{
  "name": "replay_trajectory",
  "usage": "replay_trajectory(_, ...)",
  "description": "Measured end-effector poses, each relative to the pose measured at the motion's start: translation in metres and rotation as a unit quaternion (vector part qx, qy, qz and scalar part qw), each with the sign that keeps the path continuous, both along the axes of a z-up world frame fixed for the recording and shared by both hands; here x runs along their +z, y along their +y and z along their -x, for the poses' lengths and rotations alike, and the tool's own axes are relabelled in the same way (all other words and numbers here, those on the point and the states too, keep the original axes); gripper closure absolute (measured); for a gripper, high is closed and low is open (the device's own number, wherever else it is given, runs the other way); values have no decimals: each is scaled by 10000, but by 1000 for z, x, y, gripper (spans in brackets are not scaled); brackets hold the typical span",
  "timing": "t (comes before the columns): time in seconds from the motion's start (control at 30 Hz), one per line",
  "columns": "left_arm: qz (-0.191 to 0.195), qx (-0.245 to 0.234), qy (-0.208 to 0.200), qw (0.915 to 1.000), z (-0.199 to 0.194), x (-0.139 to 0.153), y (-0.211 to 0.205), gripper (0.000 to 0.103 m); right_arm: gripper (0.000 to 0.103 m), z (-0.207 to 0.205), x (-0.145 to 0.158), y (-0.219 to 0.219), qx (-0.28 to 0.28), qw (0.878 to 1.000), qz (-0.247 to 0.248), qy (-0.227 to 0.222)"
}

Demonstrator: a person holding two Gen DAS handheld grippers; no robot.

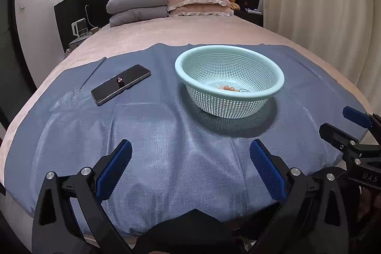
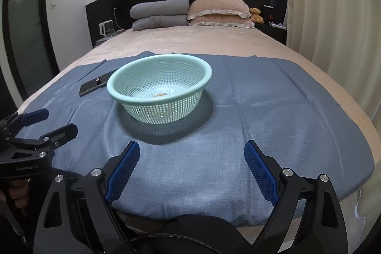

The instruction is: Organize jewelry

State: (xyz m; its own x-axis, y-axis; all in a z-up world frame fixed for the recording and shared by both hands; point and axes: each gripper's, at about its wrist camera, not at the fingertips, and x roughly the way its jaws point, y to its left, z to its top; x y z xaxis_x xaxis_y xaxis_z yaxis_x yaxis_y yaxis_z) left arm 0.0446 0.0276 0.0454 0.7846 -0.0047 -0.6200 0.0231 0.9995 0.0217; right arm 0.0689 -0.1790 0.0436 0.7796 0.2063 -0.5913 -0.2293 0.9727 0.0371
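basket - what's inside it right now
The mint basket holds a small string of tan beads on its floor. The near wall hides part of the bottom, so more may lie there.

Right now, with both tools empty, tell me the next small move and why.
Probably ease the left tool toward the small ring lying on the phone. It seems the only piece still outside the green basket, which already holds some jewelry, and the phone lies on the left tool's side.
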Motion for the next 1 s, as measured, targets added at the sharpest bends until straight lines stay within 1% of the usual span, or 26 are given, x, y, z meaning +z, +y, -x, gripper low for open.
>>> replay_trajectory(0.13,-41,-3,-19,10000,7,-3,-1,6,17,2,-6,2,58,9999,-4,98)
replay_trajectory(0.27,-26,-4,-21,10000,14,-6,-1,6,17,5,-8,-1,36,9999,-113,114)
replay_trajectory(0.4,19,39,-112,9999,20,-6,0,6,17,6,-10,-2,10,9997,-163,154)
replay_trajectory(0.57,-40,76,-149,9999,22,-6,-1,6,17,9,-10,0,-9,9999,-109,83)
replay_trajectory(0.7,36,25,-165,9999,24,-7,0,6,17,13,-8,3,10,10000,-8,-9)
replay_trajectory(1.0,179,-11,-153,9997,27,-10,4,6,17,15,-9,2,-3,10000,-46,-16)
